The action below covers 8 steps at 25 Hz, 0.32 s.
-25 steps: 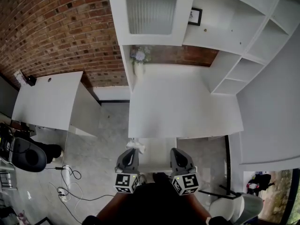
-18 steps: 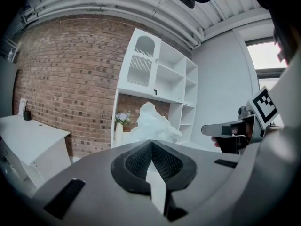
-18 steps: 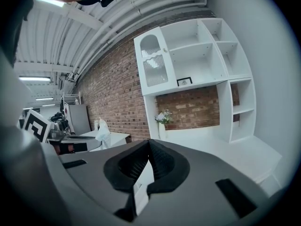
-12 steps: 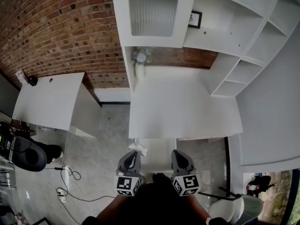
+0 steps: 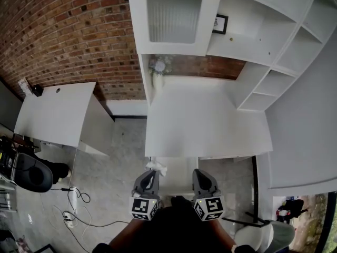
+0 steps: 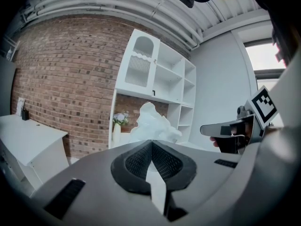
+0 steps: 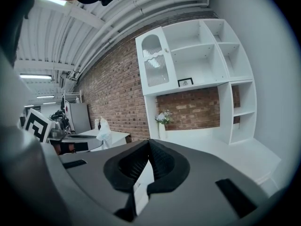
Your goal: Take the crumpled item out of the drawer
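The crumpled white item (image 5: 156, 167) sticks out of the tips of my left gripper (image 5: 150, 172), which is shut on it just above the left side of the open white drawer (image 5: 179, 175). In the left gripper view the crumpled item (image 6: 153, 121) rises beyond the closed left gripper (image 6: 151, 141). My right gripper (image 5: 197, 172) hovers beside it over the drawer's right side, shut with nothing in it. From the right gripper (image 7: 149, 141) the crumpled item (image 7: 103, 132) shows at the far left.
The drawer hangs under a white desk (image 5: 205, 120) with a flower vase (image 5: 158, 70) at its back. White shelving (image 5: 263, 51) and a cabinet door (image 5: 174, 15) stand above. A second white table (image 5: 52, 112) is at left; cables (image 5: 76, 199) lie on the floor.
Both grippers stay almost where they were, the left still gripping the crumpled item. Only the head view has shifted slightly.
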{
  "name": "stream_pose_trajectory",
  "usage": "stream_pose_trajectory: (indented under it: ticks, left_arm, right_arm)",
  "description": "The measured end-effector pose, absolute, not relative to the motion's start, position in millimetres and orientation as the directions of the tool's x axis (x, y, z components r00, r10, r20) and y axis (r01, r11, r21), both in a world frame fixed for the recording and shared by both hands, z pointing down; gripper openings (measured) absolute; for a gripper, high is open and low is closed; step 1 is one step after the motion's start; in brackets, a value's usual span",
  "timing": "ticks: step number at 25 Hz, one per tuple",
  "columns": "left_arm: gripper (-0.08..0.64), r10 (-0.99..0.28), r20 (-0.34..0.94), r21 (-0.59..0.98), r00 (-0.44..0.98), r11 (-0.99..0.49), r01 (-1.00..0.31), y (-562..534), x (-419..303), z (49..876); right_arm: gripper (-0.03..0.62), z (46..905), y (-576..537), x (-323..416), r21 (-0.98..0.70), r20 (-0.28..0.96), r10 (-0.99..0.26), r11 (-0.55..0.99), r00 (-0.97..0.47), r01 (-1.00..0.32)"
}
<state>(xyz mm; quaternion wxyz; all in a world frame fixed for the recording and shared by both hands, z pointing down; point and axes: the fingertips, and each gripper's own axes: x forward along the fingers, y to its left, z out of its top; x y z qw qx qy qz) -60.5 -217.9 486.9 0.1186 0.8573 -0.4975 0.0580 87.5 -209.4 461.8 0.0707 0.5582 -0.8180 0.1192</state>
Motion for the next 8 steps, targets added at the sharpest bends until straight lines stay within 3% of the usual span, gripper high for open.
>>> stream_pose_trajectory:
  ticks: [8]
  left_arm:
    - [0.025, -0.839, 0.216, 0.144, 0.499, -0.478, -0.867, -213.0, -57.9, 487.5]
  right_arm:
    - [0.012, 461.1, -206.2, 87.1, -0.113, 0.247, -0.893, 0.358, -0.375, -0.927]
